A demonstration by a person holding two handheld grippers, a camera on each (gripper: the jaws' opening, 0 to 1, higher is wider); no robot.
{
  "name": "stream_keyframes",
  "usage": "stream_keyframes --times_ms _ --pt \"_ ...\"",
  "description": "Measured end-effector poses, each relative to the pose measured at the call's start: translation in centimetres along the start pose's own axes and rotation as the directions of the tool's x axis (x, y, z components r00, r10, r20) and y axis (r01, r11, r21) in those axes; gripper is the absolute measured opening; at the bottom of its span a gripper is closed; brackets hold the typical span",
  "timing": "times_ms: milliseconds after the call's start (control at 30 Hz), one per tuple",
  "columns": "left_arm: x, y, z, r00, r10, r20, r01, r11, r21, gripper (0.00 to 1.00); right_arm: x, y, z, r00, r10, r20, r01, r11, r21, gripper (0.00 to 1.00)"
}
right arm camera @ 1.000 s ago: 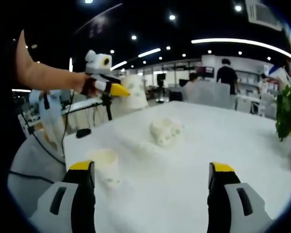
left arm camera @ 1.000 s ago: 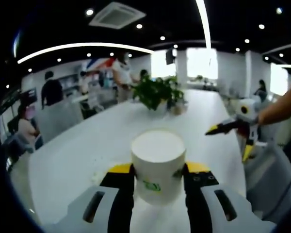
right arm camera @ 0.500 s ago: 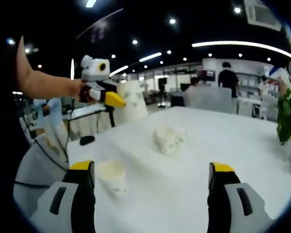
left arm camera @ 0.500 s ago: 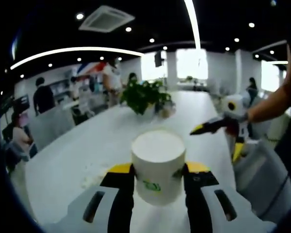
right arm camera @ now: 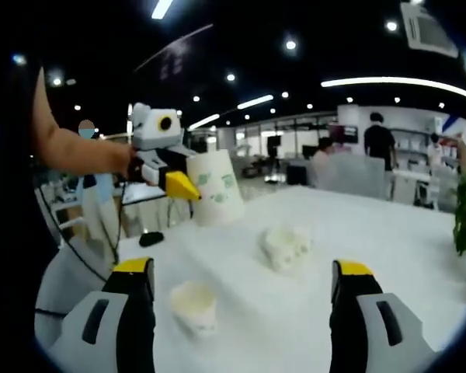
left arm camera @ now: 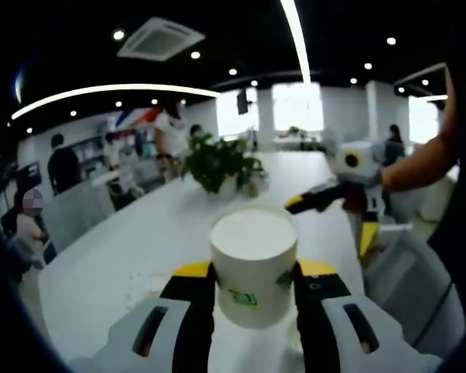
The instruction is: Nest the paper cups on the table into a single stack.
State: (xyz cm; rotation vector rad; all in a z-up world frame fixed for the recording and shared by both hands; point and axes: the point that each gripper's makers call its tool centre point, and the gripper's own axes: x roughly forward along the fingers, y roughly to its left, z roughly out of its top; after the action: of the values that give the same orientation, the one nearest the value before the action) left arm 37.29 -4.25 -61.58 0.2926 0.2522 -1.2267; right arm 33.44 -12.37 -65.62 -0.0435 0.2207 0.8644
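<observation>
The left hand-held gripper (left arm camera: 252, 281) is clamped on a white paper cup (left arm camera: 252, 264), held upside down above the white desk (left arm camera: 132, 241). In the right gripper view, the right hand-held gripper (right arm camera: 241, 284) stands wide open with nothing between its jaws. A single cup (right arm camera: 194, 305) stands near on the desk — a small cluster of cups (right arm camera: 286, 245) sits farther off.

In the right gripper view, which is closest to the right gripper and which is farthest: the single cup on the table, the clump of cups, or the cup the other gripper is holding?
1. Single cup, upright on the table, between the jaws near the left one.
2. Clump of cups, farther along the table, near the middle.
3. Held cup, farthest, up in the left gripper at upper left.
</observation>
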Motion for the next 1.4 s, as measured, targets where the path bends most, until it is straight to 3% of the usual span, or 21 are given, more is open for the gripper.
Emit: stream_keyframes --times_ms 367,533,767,933,1067,1167,1233,1400 --pt "-0.4 -1.8 0.9 0.999 -0.043 0.018 0.043 0.999 0.007 0.38 -0.1 0.6 0.9 1.0 0.024 0.011 -0.024 1.0 -0.009 0.87" --pt "-1.1 -2.4 2.4 0.998 -0.036 0.061 0.033 0.999 0.039 0.38 -0.4 0.9 2.1 0.999 0.017 0.035 -0.016 1.0 -0.024 0.86" --pt "-1.8 -4.0 3.7 0.992 -0.081 0.096 0.077 0.996 0.042 0.38 -0.6 1.8 4.0 0.997 0.047 0.057 -0.044 0.998 -0.046 0.84" --pt "-2.1 -4.8 3.7 0.988 -0.099 0.121 0.095 0.995 0.032 0.38 -0.8 1.9 5.0 0.995 0.053 0.081 -0.05 0.998 -0.037 0.75" --pt "-2.4 -4.8 3.8 0.983 -0.087 0.161 0.087 0.996 0.01 0.38 -0.7 2.8 5.5 0.992 0.113 0.058 -0.111 0.993 -0.027 0.68" --pt "-2.9 -4.8 4.7 0.971 -0.072 0.226 0.081 0.996 -0.031 0.38 -0.8 3.6 6.6 0.987 0.152 0.058 -0.151 0.988 -0.026 0.59" --pt "-3.1 -4.8 4.8 0.968 -0.07 0.24 0.082 0.996 -0.041 0.38 -0.7 3.8 6.7 0.987 0.157 0.03 -0.156 0.987 -0.043 0.53" --pt "-3.5 -4.9 5.4 0.961 -0.057 0.271 0.075 0.996 -0.056 0.38 -0.7 4.5 7.4 0.979 0.197 0.047 -0.197 0.98 -0.006 0.46"
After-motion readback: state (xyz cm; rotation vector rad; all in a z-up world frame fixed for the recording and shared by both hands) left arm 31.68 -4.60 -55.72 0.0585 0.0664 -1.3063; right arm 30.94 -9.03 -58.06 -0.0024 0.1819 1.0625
